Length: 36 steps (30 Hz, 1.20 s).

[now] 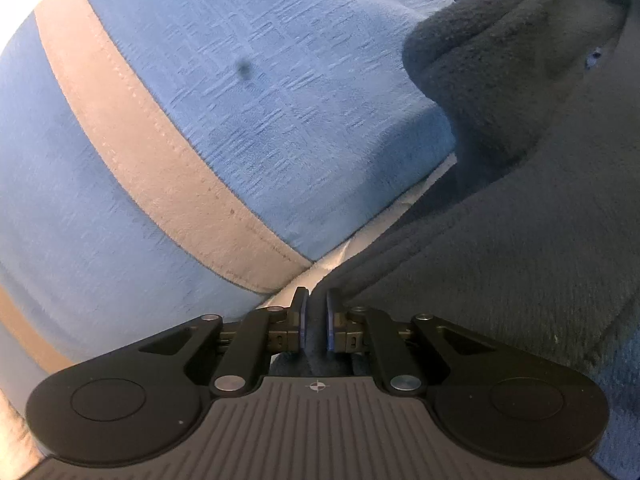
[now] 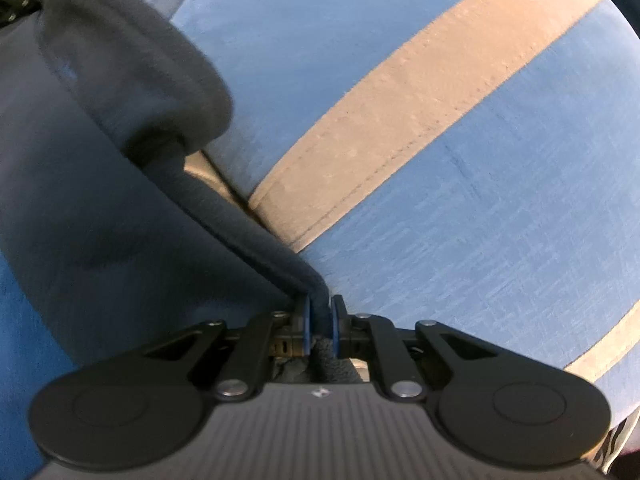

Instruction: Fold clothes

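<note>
A dark grey fleece garment (image 1: 520, 220) fills the right half of the left wrist view, and one corner of it runs down between the pads. My left gripper (image 1: 317, 312) is shut on that corner, its blue pads nearly together. In the right wrist view the same grey fleece garment (image 2: 100, 220) lies on the left, and a taut edge of it leads into my right gripper (image 2: 320, 322), which is shut on it. A thick rolled fold (image 2: 152, 80) of the garment bulges beyond each grip.
Under the garment lies a blue plush cover (image 1: 280, 100) with a wide beige stripe (image 1: 160, 160); it also fills the right wrist view as the blue cover (image 2: 480, 240). A white layer (image 1: 340, 256) peeks out at the cover's edge.
</note>
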### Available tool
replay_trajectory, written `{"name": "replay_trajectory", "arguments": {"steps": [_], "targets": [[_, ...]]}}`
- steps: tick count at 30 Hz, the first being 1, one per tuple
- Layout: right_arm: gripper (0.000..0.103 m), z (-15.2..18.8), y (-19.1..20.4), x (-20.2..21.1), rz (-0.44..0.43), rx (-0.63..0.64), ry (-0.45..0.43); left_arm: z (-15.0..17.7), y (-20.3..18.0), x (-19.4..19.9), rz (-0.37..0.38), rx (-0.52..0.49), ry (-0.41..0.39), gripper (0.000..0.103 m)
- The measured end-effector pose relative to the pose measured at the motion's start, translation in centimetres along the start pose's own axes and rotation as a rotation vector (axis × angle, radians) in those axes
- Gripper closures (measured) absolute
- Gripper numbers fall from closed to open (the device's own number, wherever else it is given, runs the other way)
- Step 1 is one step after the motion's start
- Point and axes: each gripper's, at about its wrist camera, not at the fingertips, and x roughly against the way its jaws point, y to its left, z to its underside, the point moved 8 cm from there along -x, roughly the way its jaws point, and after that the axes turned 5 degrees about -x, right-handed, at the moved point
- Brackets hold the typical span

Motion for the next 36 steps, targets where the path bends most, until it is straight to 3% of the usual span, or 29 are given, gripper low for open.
{"name": "replay_trajectory", "arguments": {"steps": [7,9,10,12,13,14,17,21,27,36], "targets": [[0.092,0.3,0.6,-0.2,0.021,-0.018,0.03,-1.3,-0.1,-1.5,-0.017,-0.001,0.036,0.093],[0.07,0.2,0.4,0.3,0.016,-0.058,0.028,-1.4,-0.1,-1.1,-0.034,-0.018,0.041,0.089],[0.06,0.1,0.1,0.8,0.015,-0.08,0.027,-1.5,-0.1,-0.8,-0.04,-0.034,0.044,0.082],[0.041,0.0,-0.6,1.9,0.016,-0.124,0.027,-1.5,0.5,0.1,-0.065,-0.043,0.047,0.062],[0.023,-0.1,-1.0,2.7,0.021,-0.146,0.026,-1.4,1.2,0.9,-0.06,-0.005,0.039,0.044],[0.015,-0.2,-1.4,3.8,0.011,-0.168,0.017,-1.4,1.9,1.8,-0.055,0.034,0.031,0.027],[0.001,-0.9,-2.4,8.1,-0.032,-0.217,-0.022,-1.1,4.4,4.7,0.018,0.229,0.016,0.022],[0.0,-2.8,-4.2,13.2,-0.05,-0.233,-0.075,-0.9,7.6,9.5,0.107,0.437,0.011,0.022],[0.0,-5.6,-8.2,20.8,-0.044,-0.285,-0.156,-2.6,13.6,16.4,0.108,0.521,-0.071,0.022],[0.0,-10.3,-15.5,35.4,-0.047,-0.424,-0.366,-7.2,24.2,29.4,0.197,0.746,-0.29,0.021]]}}
